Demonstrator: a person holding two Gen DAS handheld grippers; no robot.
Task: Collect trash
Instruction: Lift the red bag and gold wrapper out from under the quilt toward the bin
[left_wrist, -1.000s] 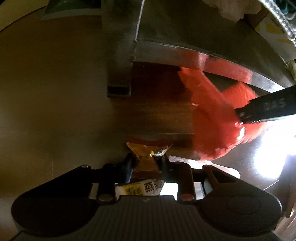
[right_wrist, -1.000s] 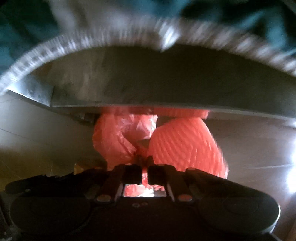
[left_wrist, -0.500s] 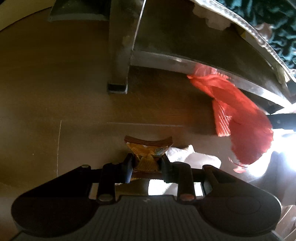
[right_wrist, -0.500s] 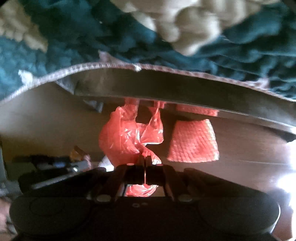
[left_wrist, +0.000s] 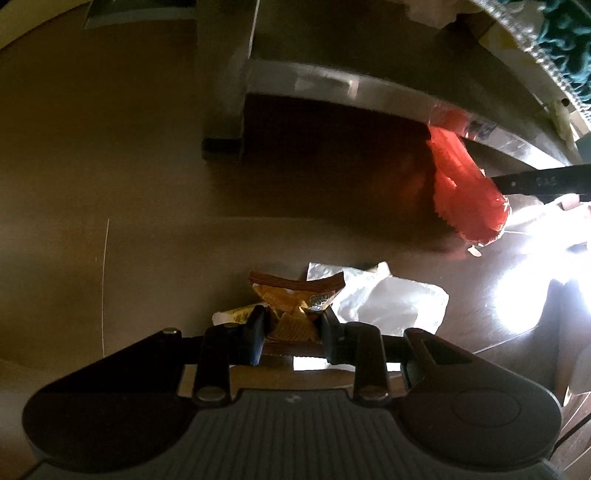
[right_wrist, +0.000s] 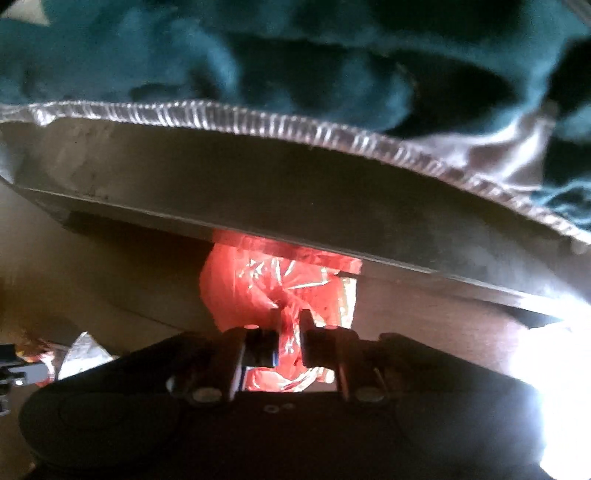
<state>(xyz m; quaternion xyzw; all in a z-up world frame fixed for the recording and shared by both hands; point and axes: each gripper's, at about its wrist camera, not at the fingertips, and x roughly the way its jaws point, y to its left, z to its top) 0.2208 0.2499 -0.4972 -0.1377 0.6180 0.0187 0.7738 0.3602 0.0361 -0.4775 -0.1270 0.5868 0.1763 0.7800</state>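
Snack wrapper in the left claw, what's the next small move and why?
Probably carry the snack wrapper right, toward the red bag that the right claw pinches. The left claw already grips it, and the bag's mouth isn't visibly open yet.

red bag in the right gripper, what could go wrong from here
The right gripper pinches only a thin twist of the red plastic bag, so it might slip or tear. The bag sits right under the metal bed rail and could snag there. The left gripper holds the snack wrapper by its crumpled end, which may slide out.
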